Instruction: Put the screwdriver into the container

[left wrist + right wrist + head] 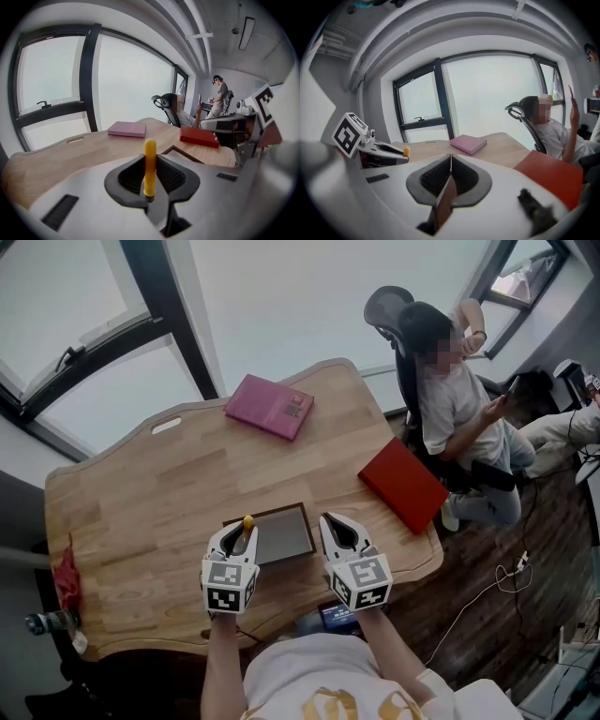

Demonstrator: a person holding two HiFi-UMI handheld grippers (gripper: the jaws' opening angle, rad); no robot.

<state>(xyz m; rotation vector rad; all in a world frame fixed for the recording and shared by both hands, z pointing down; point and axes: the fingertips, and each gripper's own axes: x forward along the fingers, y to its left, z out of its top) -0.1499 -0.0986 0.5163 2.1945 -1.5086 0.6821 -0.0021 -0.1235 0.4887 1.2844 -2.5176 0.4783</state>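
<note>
My left gripper point(241, 532) is shut on the screwdriver point(149, 165), whose yellow handle sticks up between the jaws; its tip point(247, 520) shows at the near left corner of the container. The container point(278, 533) is a shallow dark tray with a wooden rim, lying on the table between both grippers. My right gripper point(340, 527) is shut with nothing in it, just right of the tray. In the right gripper view the left gripper point(389, 151) with the yellow handle point(407, 151) appears at the left.
A pink book point(270, 406) lies at the far side of the wooden table point(131, 512), and a red book point(403, 484) at its right edge. A person point(464, 413) sits in an office chair beyond the right edge. Windows run behind the table.
</note>
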